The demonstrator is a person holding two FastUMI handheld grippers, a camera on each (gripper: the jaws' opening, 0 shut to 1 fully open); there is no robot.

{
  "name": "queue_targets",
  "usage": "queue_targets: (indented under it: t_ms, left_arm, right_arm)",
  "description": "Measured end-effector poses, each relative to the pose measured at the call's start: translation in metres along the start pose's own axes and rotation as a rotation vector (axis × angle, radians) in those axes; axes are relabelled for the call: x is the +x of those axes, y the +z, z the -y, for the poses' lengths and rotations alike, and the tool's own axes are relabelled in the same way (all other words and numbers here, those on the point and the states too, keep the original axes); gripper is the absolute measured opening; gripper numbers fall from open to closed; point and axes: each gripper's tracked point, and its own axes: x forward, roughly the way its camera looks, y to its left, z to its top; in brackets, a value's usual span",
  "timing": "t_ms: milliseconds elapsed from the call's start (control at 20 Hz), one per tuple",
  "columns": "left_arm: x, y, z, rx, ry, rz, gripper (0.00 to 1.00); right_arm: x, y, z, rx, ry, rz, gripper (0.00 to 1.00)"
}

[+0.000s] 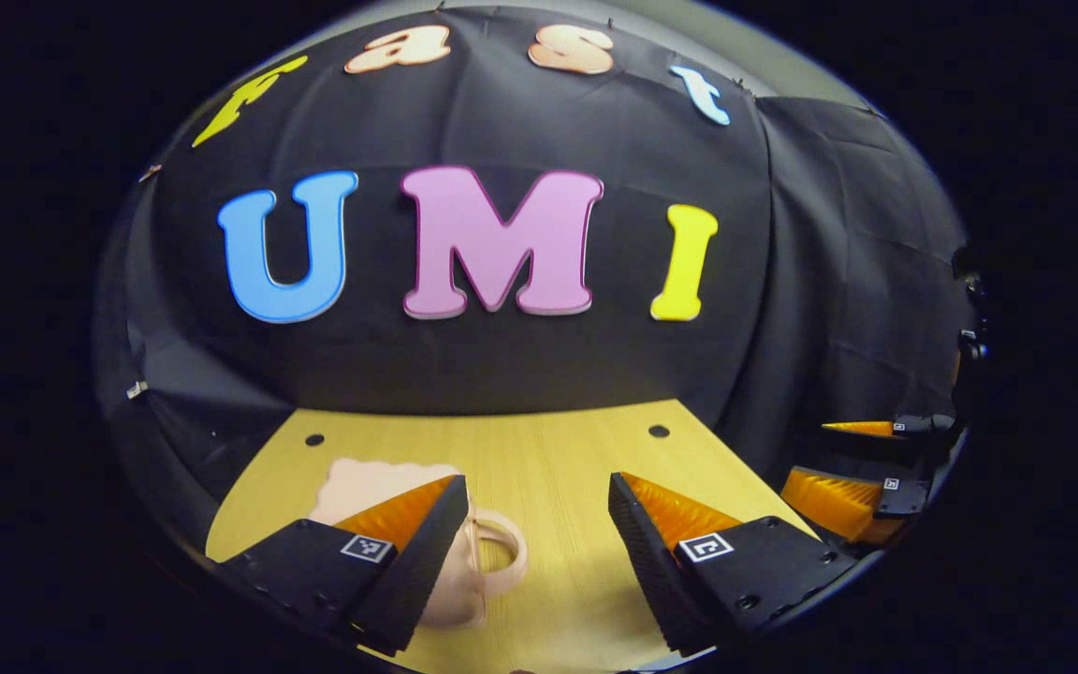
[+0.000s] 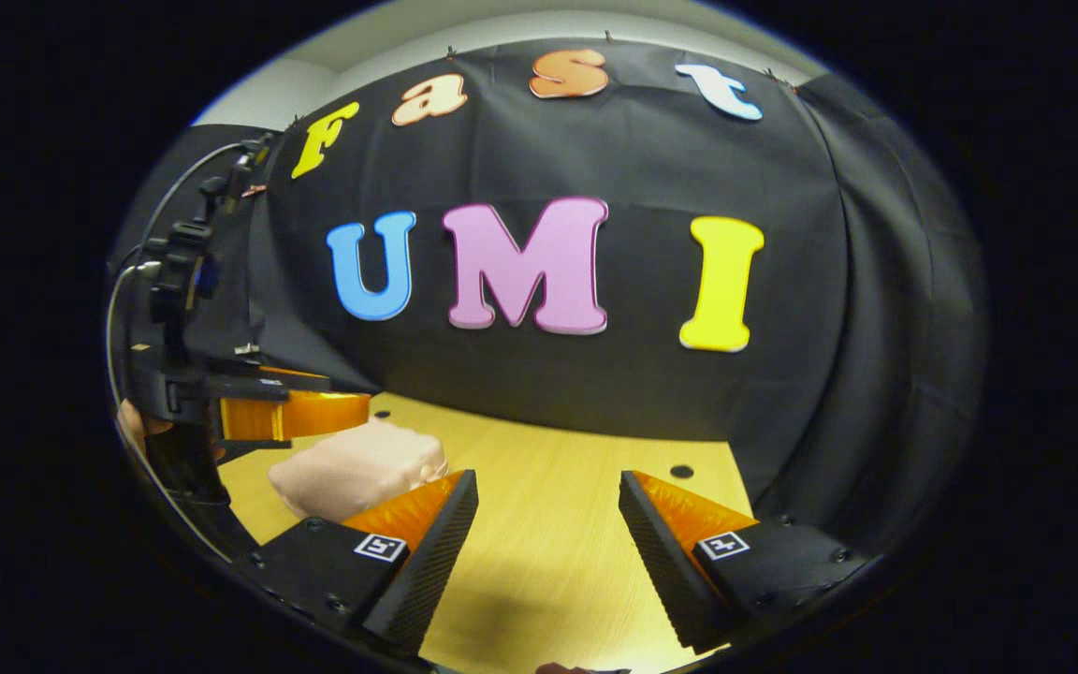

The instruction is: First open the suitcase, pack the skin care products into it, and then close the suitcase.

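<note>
Left gripper view, left claw (image 1: 537,510) wide open, empty, above pink suitcase (image 1: 380,487).

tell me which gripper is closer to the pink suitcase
The left gripper: the pink suitcase lies right by its finger, while the right gripper sits off to its side.

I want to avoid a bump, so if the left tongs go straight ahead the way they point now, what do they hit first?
Probably nothing on the table: the open left tongs aim past the pink suitcase, which sits off by one finger. Beyond the bare wood comes the black cloth wall, though depth is hard to judge.
</note>
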Motion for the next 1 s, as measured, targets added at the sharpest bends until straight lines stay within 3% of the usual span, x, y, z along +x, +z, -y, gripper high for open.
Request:
queue_targets:
  t_ms: [150, 250, 400, 750, 1000]
  left_arm:
    - [-0.015, 0.044, -0.021, -0.014, 0.050, 0.103, 0.95]
    - [-0.014, 0.055, -0.028, -0.002, 0.018, 0.156, 0.95]
    - [-0.008, 0.045, -0.038, 0.013, 0.019, 0.110, 0.95]
    - [-0.014, 0.062, -0.046, 0.088, 0.004, 0.181, 0.95]
    - [-0.015, 0.062, -0.043, 0.060, -0.030, 0.177, 0.95]
  right_arm:
    - [0.002, 0.041, -0.004, -0.006, -0.052, 0.091, 0.96]
    - [0.008, 0.049, -0.016, -0.003, -0.047, 0.114, 0.96]
    - [0.014, 0.044, -0.026, 0.011, -0.045, 0.081, 0.96]
    - [0.022, 0.063, -0.035, 0.033, -0.073, 0.124, 0.96]
    - [0.021, 0.069, -0.040, 0.024, -0.084, 0.144, 0.96]
